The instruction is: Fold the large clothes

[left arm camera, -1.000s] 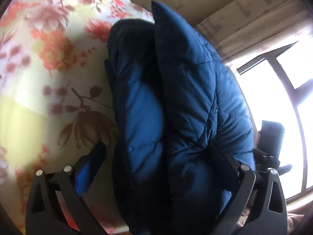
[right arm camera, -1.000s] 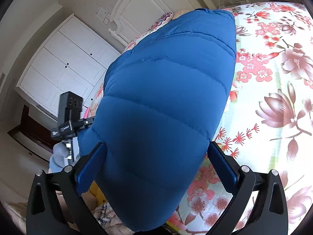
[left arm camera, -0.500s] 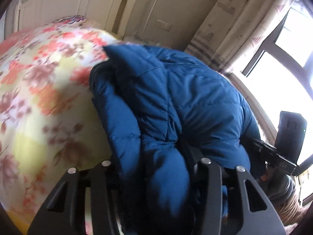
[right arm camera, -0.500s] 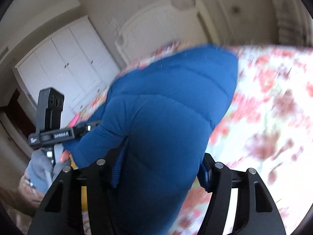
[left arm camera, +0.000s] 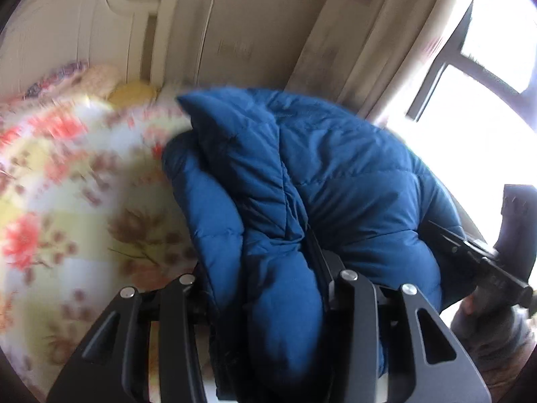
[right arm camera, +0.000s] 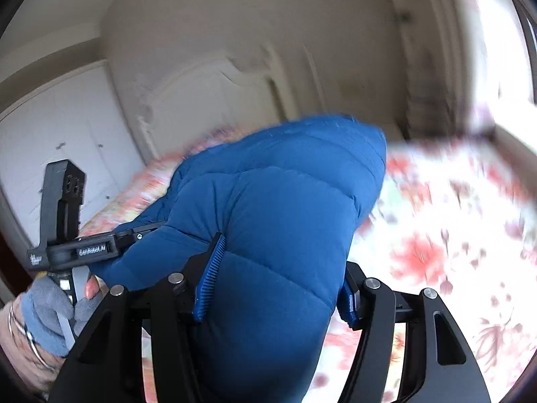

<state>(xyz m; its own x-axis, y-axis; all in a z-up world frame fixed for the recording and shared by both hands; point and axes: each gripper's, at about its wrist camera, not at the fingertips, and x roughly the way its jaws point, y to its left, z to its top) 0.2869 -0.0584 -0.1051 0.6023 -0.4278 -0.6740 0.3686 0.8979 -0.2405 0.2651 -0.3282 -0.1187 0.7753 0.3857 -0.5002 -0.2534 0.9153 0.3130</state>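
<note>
A blue puffer jacket (left arm camera: 335,184) lies bunched on the flowered bed cover (left arm camera: 67,184). My left gripper (left arm camera: 261,268) has a thick fold of it squeezed between its fingers; its jaws are opening slightly, with the fabric still pressed. In the right wrist view the jacket (right arm camera: 285,194) bulges up between the blue pads (right arm camera: 211,275) of my right gripper (right arm camera: 278,285), which is shut on another fold. Each view shows the other tool at its edge: the right gripper's body (left arm camera: 486,262) and the left gripper's body (right arm camera: 84,252), held by a grey-gloved hand (right arm camera: 43,312).
The white headboard (left arm camera: 67,33) and a pillow (left arm camera: 134,92) stand at the far end of the bed. Curtains (left arm camera: 362,50) and a bright window (left arm camera: 486,84) are on the right. A white wardrobe (right arm camera: 50,127) lines the left wall. Flowered cover (right arm camera: 436,235) spreads out to the right.
Both grippers went from wide open around the jacket to shut on its folds. Both rose and tipped up, bringing the headboard and walls into view, and the jacket bunched up.
</note>
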